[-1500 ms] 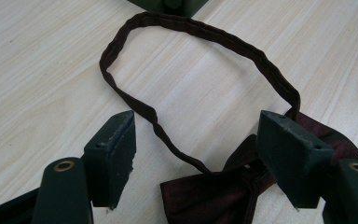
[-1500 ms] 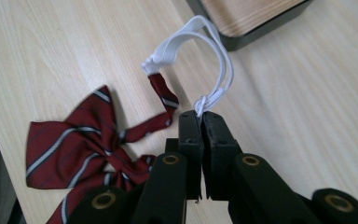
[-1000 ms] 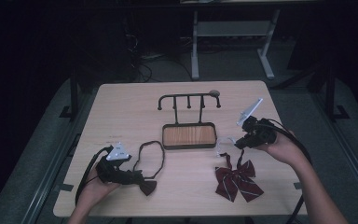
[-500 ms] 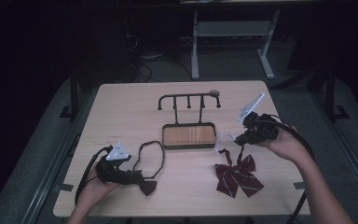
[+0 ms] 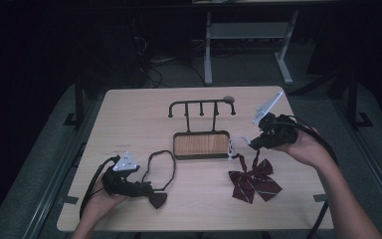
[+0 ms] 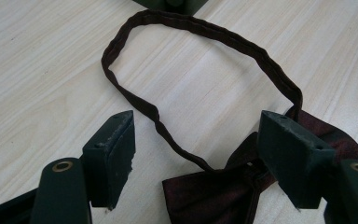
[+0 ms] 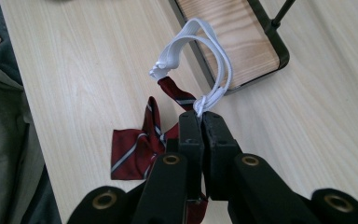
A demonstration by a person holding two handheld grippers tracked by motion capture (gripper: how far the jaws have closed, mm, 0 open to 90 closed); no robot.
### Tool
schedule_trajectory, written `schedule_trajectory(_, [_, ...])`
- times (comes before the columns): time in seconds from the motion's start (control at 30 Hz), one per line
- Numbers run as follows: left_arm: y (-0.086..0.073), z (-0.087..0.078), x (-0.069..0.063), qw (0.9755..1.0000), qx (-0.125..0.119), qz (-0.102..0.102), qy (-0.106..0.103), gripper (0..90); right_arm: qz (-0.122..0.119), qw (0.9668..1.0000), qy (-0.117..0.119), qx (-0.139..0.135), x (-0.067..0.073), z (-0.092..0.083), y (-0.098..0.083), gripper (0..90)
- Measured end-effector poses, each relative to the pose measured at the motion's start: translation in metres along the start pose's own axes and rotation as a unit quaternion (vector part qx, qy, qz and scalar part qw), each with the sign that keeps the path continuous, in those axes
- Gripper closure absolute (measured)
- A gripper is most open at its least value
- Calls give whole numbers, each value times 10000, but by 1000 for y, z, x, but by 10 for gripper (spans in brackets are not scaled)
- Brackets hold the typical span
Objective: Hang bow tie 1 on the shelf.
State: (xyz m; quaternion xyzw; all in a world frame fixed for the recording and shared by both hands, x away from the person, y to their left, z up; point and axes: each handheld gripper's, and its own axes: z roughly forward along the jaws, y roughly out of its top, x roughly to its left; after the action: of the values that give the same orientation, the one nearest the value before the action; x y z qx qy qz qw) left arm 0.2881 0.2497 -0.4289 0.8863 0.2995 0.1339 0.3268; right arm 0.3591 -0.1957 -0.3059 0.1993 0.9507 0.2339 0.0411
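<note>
Right gripper view: striped bow tie [image 7: 135,144] half hidden.

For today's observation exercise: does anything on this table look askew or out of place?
The striped bow tie is partly lifted off the table: the right hand-held gripper is shut on its white strap. The dark bow tie lies flat. Nothing looks damaged.

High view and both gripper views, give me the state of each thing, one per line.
Left hand-held gripper: open, jaws either side of the dark bow tie.
Dark bow tie: flat on the table, strap looped open.
Right hand-held gripper: shut on the white strap.
Striped bow tie: partly lifted by its white strap.
Hook rack: upright, hooks bare.
</note>
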Motion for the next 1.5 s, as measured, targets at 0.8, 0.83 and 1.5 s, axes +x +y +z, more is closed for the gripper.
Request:
schedule_trajectory(0.8, [-1,0,1,10000,0,-24,-4,283,-98,9998,-175,-72,-2,-21,20,871])
schedule_trajectory(0.83, [-1,0,1,10000,-1,-26,-5,283,-112,9997,-198,-69,-2,-22,21,871])
schedule_trajectory(1.5, [-1,0,1,10000,6,-18,-25,283,-75,9995,-290,-139,-11,-31,33,873])
